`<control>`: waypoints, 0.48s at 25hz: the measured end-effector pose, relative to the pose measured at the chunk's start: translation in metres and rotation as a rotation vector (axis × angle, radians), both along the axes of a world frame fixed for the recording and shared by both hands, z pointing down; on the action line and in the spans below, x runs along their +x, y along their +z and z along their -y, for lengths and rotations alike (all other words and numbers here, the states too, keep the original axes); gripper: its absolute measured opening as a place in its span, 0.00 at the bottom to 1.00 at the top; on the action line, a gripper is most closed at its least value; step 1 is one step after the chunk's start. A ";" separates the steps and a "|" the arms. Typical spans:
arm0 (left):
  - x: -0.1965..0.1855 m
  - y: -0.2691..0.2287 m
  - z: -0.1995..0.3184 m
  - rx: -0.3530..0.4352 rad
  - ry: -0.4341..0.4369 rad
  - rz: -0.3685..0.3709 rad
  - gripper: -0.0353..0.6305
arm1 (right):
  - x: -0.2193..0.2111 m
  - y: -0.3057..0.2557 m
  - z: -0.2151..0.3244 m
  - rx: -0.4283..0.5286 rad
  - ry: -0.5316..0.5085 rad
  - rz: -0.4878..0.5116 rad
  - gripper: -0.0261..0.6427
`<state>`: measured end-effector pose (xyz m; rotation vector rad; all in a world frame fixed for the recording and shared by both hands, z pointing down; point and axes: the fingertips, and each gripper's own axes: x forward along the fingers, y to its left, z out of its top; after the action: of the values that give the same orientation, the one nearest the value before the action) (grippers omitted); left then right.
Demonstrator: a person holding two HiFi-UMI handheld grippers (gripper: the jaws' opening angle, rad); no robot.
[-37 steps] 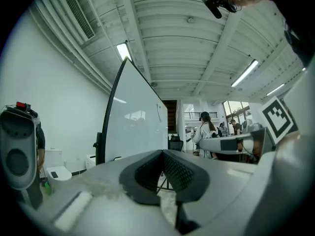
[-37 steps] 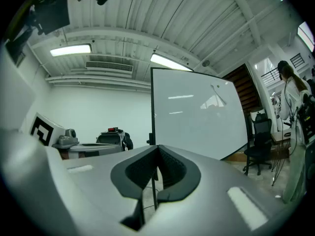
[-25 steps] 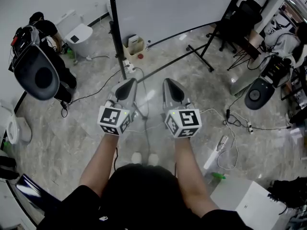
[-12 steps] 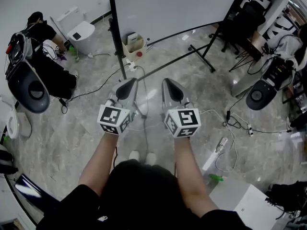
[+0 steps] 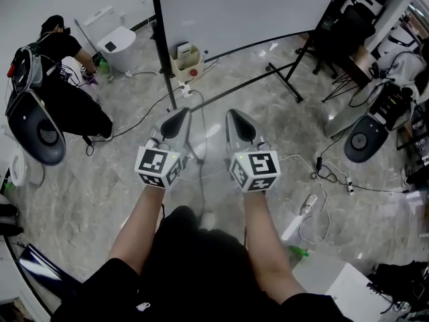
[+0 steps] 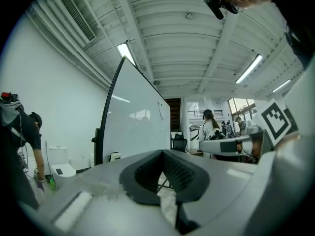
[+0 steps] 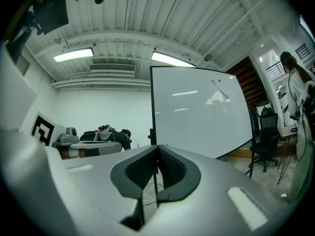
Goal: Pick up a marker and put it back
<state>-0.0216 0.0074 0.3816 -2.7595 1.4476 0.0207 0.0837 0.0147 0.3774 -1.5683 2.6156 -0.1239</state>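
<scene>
Both forearms (image 5: 137, 227) reach forward over the marble floor (image 5: 100, 180); the left gripper (image 5: 178, 118) and right gripper (image 5: 237, 118) sit side by side, each with jaws pressed together on nothing; beyond them a small box (image 5: 188, 62) stands at the foot of the whiteboard (image 5: 255, 12); the marker may lie in it, too small to tell.

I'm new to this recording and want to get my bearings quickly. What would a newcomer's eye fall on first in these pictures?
First come the two grey tools at the centre of the head view, the left tool and the right tool, held side by side with jaws shut on nothing. Ahead of them a large whiteboard fills the top of the view. At far left a person in black bends down.
</scene>
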 end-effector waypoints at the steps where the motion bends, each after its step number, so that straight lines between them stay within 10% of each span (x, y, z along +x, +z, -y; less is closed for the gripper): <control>1: 0.000 0.001 0.000 0.000 -0.004 0.003 0.06 | 0.000 0.001 0.000 -0.001 -0.003 0.001 0.05; 12: -0.004 0.000 0.010 0.002 -0.028 0.017 0.06 | -0.005 0.000 0.014 -0.002 -0.034 0.015 0.05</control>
<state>-0.0252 -0.0027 0.3818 -2.7306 1.4809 -0.0020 0.0792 0.0005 0.3775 -1.5184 2.6323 -0.1396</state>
